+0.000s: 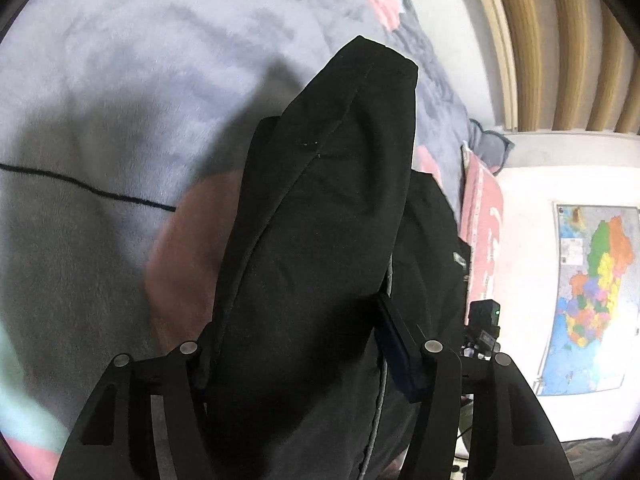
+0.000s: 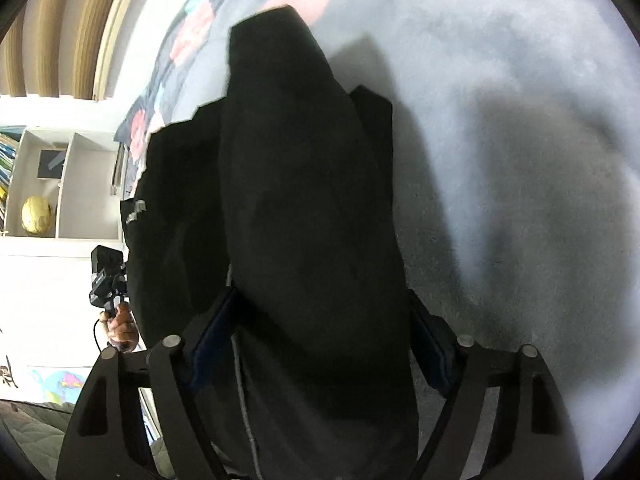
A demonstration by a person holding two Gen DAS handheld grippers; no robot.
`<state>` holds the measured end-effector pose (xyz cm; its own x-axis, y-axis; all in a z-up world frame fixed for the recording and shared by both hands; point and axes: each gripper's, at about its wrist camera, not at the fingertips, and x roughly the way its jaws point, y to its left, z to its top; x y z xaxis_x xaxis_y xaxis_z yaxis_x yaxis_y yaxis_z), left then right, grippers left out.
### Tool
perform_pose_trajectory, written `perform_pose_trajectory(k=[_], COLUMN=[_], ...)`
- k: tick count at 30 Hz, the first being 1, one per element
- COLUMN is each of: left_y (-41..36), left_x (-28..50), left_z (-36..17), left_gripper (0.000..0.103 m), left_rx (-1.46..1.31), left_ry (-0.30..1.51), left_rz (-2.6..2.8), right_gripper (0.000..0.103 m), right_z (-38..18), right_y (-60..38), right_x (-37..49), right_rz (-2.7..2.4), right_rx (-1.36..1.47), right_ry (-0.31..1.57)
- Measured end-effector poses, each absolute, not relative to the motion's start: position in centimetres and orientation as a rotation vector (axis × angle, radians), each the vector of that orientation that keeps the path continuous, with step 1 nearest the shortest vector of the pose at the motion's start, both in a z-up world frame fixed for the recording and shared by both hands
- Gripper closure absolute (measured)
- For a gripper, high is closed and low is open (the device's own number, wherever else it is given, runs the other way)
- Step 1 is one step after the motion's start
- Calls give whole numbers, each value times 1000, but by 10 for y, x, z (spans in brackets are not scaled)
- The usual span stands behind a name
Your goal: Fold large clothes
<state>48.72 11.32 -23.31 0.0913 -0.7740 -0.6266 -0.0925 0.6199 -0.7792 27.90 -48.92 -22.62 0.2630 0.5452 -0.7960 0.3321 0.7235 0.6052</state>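
Observation:
A large black garment (image 1: 320,220) hangs lifted above a grey fleece bed blanket (image 1: 120,100). My left gripper (image 1: 304,344) is shut on a thick bunch of its fabric, which drapes over and hides the fingertips. In the right wrist view the same black garment (image 2: 312,220) fills the middle, and my right gripper (image 2: 320,344) is shut on another bunch of it. A small grey logo (image 2: 136,210) shows on the hanging part. The other gripper (image 2: 106,276) shows at left, held in a hand.
The grey blanket (image 2: 500,140) has pink and teal patches. A wooden slatted headboard (image 1: 560,40) stands at the far end. A white wall with a coloured map (image 1: 592,292) is at right. A white shelf (image 2: 60,184) holds a gold ball.

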Motion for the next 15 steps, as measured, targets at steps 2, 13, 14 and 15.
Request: perform_pose_trajectory(k=[2,13,14,15], left_y=[105,85,82,80], left_x=[492,465,460,454], left_z=[-242,-199,-189,-178], left_gripper=[34,79,80,80], left_rx=[-807,-768,-776,-785], left_ry=[1435,1312,1288,1261], left_rz=[-587,-599,-612,-625], right_gripper=[15,62,63,65], right_z=[-230,-180,-170,-162], right_y=[-485,-432,-425,-420], right_x=[286,299,296,292], right_rz=[178,220,225,234], right_rx=[819,680,668,658], right_ry=[1335,1233,1214,1199])
